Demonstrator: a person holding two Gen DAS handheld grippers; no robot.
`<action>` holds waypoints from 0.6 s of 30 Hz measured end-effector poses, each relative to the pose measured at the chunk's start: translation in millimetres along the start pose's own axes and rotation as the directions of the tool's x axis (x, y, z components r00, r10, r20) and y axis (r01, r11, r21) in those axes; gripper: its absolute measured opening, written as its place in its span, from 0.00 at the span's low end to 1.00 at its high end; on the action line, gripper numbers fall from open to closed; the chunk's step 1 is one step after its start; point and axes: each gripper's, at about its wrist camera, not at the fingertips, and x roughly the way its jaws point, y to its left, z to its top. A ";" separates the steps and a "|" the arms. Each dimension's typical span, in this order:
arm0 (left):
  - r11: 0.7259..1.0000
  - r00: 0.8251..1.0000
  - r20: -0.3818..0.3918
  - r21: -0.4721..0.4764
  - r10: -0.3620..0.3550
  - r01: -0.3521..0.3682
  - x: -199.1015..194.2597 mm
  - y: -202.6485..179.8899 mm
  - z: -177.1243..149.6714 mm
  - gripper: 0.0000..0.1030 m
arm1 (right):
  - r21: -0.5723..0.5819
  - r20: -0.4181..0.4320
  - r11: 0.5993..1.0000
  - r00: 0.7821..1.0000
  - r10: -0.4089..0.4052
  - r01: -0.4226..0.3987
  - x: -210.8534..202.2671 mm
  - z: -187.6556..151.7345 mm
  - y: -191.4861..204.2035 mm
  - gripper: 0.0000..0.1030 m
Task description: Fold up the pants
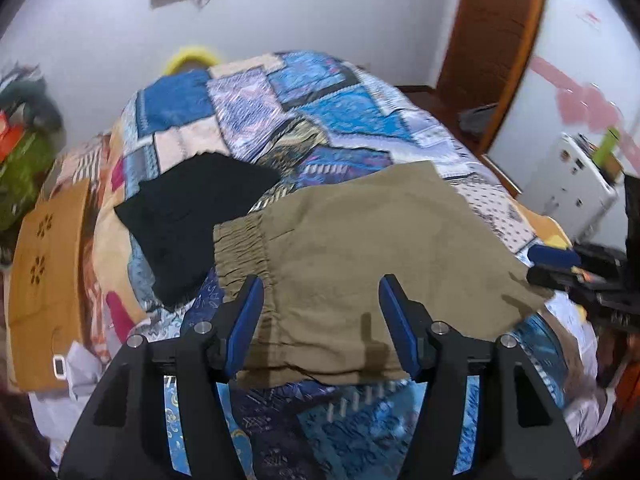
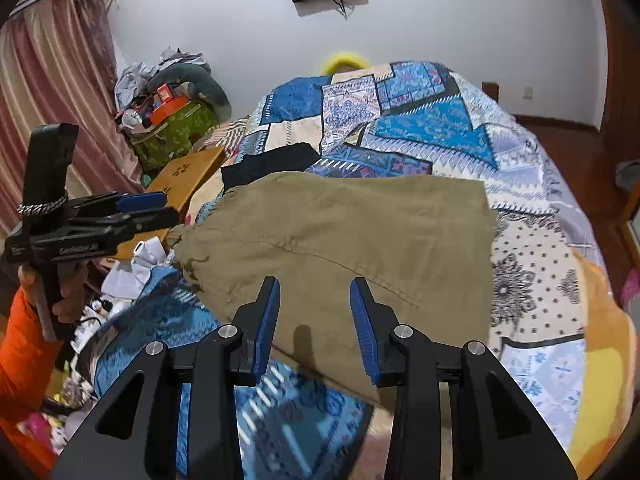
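While both my grippers hang over the near edge of the bed (image 1: 360, 92), the khaki pants (image 1: 360, 240) lie folded into a broad, roughly rectangular slab on the patchwork quilt (image 2: 420, 132), close to that near edge. The cloth is matte woven cotton, softly creased. Its gathered elastic waistband (image 1: 240, 240) puckers in tight ridges at the pants' left end, and a stitched seam runs diagonally across the top layer in the right wrist view.

My left gripper (image 1: 320, 296) has its blue ribbed pads well apart, one over the waistband, the other over plain khaki; nothing is pinched between them. My right gripper (image 2: 314, 300) has its pads parted more narrowly, above the pants' near fold, and they too press on nothing. Whether either set of tips touches the cloth, I cannot tell.

A black garment (image 1: 192, 220), flat and dull, lies just beyond the waistband end; the khaki overlaps its near corner. The quilt is printed in blue, white and cream blocks. A wooden panel with flower-shaped cut-outs (image 1: 48, 272) sits at the bed's left edge. An orange sleeve (image 2: 24, 352) shows behind my left gripper's handle.
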 end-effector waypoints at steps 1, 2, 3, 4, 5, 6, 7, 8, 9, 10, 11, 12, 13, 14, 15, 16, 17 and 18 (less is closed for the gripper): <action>1.000 1.000 -0.012 -0.009 -0.009 0.009 5.4 0.8 -0.5 0.58 | 0.011 -0.015 1.000 1.000 0.007 -0.007 7.8 0.7 -0.5 0.33; 1.000 0.999 -0.028 -0.015 -0.019 0.019 11.9 1.4 -0.9 0.58 | 0.017 -0.027 1.000 1.000 0.013 -0.012 12.9 0.2 -1.1 0.35; 1.000 0.999 -0.043 -0.011 -0.021 0.021 18.5 0.2 -2.9 0.58 | 0.022 -0.047 1.000 0.999 0.017 -0.016 21.4 -0.9 -0.6 0.35; 1.000 0.998 -0.056 -0.001 -0.016 0.016 24.2 -2.0 -6.2 0.58 | 0.019 -0.066 1.000 0.998 0.016 -0.015 27.8 -2.6 -0.9 0.36; 1.000 0.997 -0.076 0.013 -0.002 0.003 32.4 -4.2 -10.8 0.58 | 0.015 -0.087 1.000 0.996 0.015 -0.014 33.3 -4.9 -1.0 0.36; 1.000 0.995 -0.094 0.026 0.019 -0.017 39.7 -6.5 -15.9 0.58 | 0.014 -0.112 1.000 0.994 0.014 -0.013 39.9 -8.1 -1.5 0.36; 0.999 0.994 -0.104 0.038 0.037 -0.033 44.1 -7.5 -20.4 0.58 | 0.013 -0.132 1.000 0.991 0.014 -0.012 44.7 -11.5 -2.8 0.36; 0.997 0.992 -0.110 0.057 0.060 -0.054 48.3 -8.6 -25.6 0.59 | 0.009 -0.150 1.000 0.989 0.011 -0.010 48.8 -15.5 -4.5 0.36; 0.994 0.990 -0.111 0.080 0.085 -0.076 50.6 -9.8 -32.2 0.60 | 0.005 -0.155 1.000 0.988 0.009 -0.009 48.9 -18.7 -6.3 0.36; 0.992 0.990 -0.108 0.093 0.093 -0.083 49.8 -9.8 -35.1 0.60 | -0.004 -0.144 1.000 0.989 0.009 -0.009 45.1 -22.7 -8.6 0.36; 0.991 0.990 -0.102 0.102 0.097 -0.086 47.2 -9.4 -37.1 0.60 | -0.008 -0.138 1.000 0.990 0.001 -0.003 41.8 -24.7 -10.6 0.36; 0.990 0.990 -0.097 0.105 0.101 -0.090 43.5 -8.1 -39.2 0.60 | -0.008 -0.134 1.000 0.991 -0.009 0.008 37.4 -26.9 -13.3 0.36; 0.991 0.990 -0.096 0.104 0.100 -0.090 41.9 -6.3 -40.5 0.60 | 0.003 -0.128 1.000 0.992 -0.015 0.015 31.9 -29.7 -18.6 0.36; 0.991 0.991 -0.096 0.097 0.098 -0.088 40.6 -3.3 -42.0 0.60 | 0.014 -0.123 1.000 0.992 -0.019 0.021 28.0 -31.5 -22.5 0.36; 0.993 0.991 -0.098 0.082 0.095 -0.088 39.5 1.6 -44.3 0.60 | 0.029 -0.121 0.999 0.992 -0.035 0.039 23.0 -34.8 -28.9 0.37; 0.994 0.991 -0.099 0.068 0.093 -0.086 39.0 5.4 -45.7 0.61 | 0.037 -0.118 0.998 0.992 -0.036 0.041 20.9 -36.2 -31.9 0.36; 0.995 0.991 -0.102 0.050 0.088 -0.084 38.2 10.2 -47.8 0.63 | 0.048 -0.110 0.998 0.993 -0.044 0.049 15.2 -39.6 -36.8 0.36; 0.996 0.991 -0.107 0.033 0.082 -0.079 37.6 13.7 -49.3 0.64 | 0.052 -0.109 0.995 0.991 -0.080 0.086 10.1 -43.3 -41.3 0.36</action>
